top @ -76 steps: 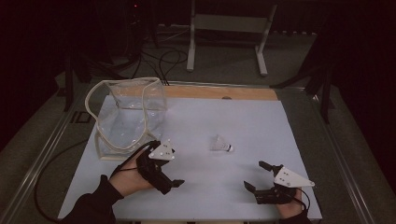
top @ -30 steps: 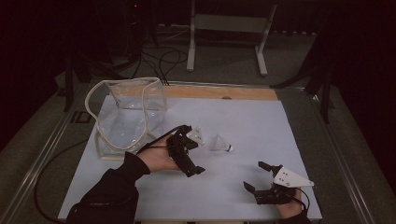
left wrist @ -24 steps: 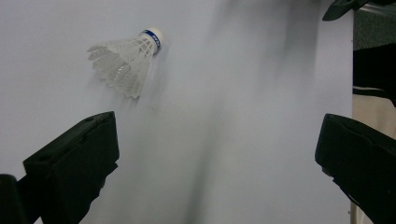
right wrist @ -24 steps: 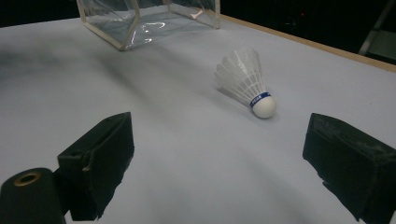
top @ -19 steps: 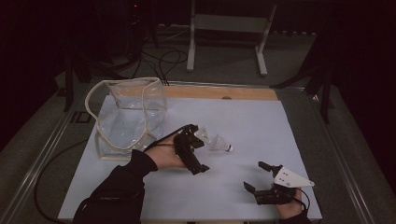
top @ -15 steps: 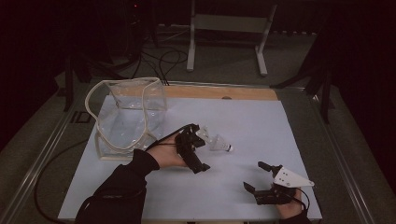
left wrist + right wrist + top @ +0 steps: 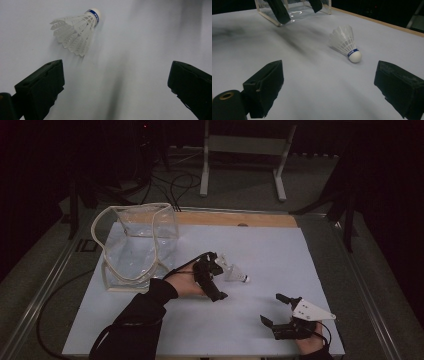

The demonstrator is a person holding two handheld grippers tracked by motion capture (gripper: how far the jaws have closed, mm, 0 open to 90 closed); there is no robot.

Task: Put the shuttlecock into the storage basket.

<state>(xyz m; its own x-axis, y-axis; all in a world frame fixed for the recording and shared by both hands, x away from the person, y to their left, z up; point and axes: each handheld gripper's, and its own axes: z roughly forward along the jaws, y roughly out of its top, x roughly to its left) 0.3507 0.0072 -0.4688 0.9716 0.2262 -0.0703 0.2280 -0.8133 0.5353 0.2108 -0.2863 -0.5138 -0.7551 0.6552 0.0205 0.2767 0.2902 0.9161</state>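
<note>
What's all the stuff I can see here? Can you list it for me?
shuttlecock: one, white with a blue band, lying on its side mid-table
clear bag: one, see-through with pale edging, standing open at the table's left
table: one, white top with a wooden far edge
metal stand: one, grey, on the floor behind
left gripper: one, black, open, beside the shuttlecock
right gripper: one, black, open, near the table's front edge
</note>
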